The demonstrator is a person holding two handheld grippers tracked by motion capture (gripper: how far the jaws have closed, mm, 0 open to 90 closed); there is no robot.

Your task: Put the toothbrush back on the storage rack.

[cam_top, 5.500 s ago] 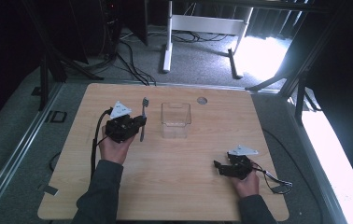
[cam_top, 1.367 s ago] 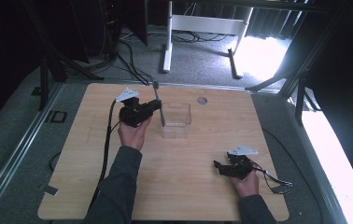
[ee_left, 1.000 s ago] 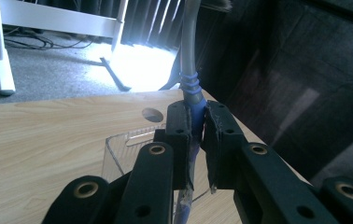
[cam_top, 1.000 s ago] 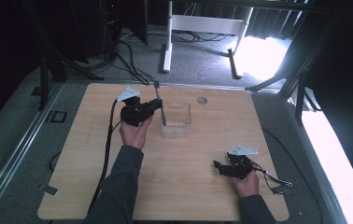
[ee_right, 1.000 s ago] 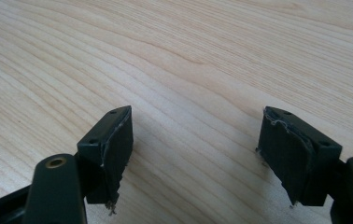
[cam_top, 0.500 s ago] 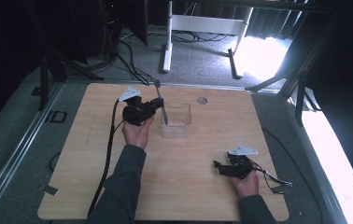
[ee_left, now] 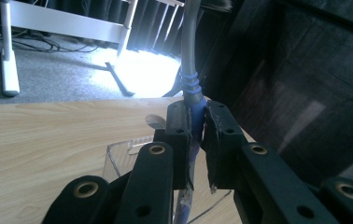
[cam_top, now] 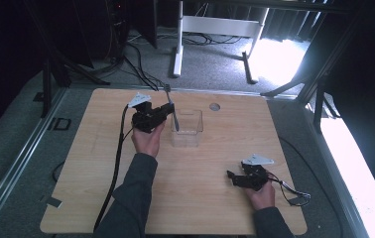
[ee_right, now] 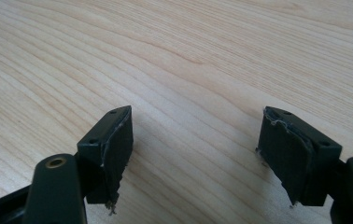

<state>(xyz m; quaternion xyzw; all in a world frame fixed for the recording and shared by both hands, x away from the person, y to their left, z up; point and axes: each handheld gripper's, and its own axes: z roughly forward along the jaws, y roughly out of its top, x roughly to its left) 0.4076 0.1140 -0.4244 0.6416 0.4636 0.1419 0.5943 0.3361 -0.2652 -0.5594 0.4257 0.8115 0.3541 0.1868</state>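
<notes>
My left gripper (cam_top: 164,112) (ee_left: 198,133) is shut on a toothbrush (cam_top: 172,110) (ee_left: 189,56) with a grey neck and a blue handle. The brush stands nearly upright, head up, and leans a little. Its lower end hangs over the left part of a clear plastic box (cam_top: 188,131) (ee_left: 118,156) in the middle of the table. Whether the handle's tip touches the box's floor I cannot tell. My right gripper (cam_top: 232,177) (ee_right: 195,156) rests low near the table's front right, open, with bare wood between its jaws.
The wooden table (cam_top: 86,163) has a round grey grommet (cam_top: 215,106) behind the box. Cables trail from both grippers across the top. Beyond the far edge stands a white frame (cam_top: 215,29) on grey carpet, with dark rails along both sides.
Since the oldest frame my left gripper has lifted the toothbrush off the table and carried it right to the box. Over the last second it has hardly moved. The right gripper stays put.
</notes>
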